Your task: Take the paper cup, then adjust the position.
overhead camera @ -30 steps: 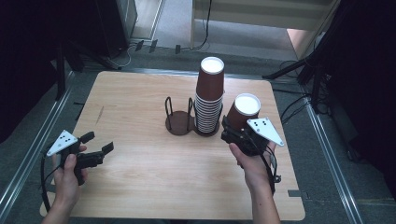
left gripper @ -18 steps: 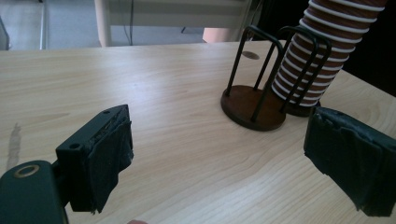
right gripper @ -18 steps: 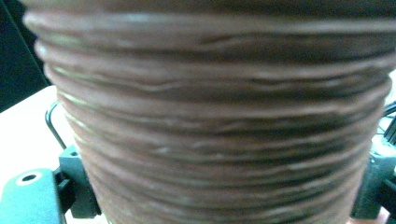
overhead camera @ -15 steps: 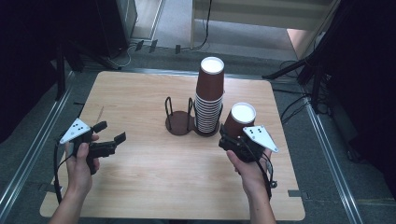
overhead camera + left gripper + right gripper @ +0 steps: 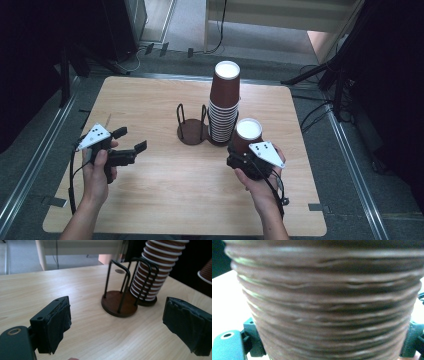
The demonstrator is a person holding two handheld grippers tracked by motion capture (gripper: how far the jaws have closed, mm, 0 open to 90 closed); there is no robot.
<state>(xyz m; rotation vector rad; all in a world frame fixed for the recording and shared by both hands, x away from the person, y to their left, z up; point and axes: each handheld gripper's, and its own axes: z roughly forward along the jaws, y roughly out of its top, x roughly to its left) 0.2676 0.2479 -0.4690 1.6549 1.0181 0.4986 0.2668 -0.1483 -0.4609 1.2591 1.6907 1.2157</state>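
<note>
At table's right side, right gripper (image 5: 239, 159) clamped on brown paper cup (image 5: 247, 136), upright, just right of cup stack (image 5: 223, 106) in wire holder (image 5: 195, 131). Left gripper (image 5: 131, 139) released, nothing between jaws. Judged step: cup in transfer. Next: set down upright, clear of stack.

a lab or recording studio: a bare wooden desk (image 5: 150, 100) on grey floor (image 5: 325, 50), ringed by black stands (image 5: 340, 75), loose cables (image 5: 215, 30) and metal rails (image 5: 30, 160).
</note>
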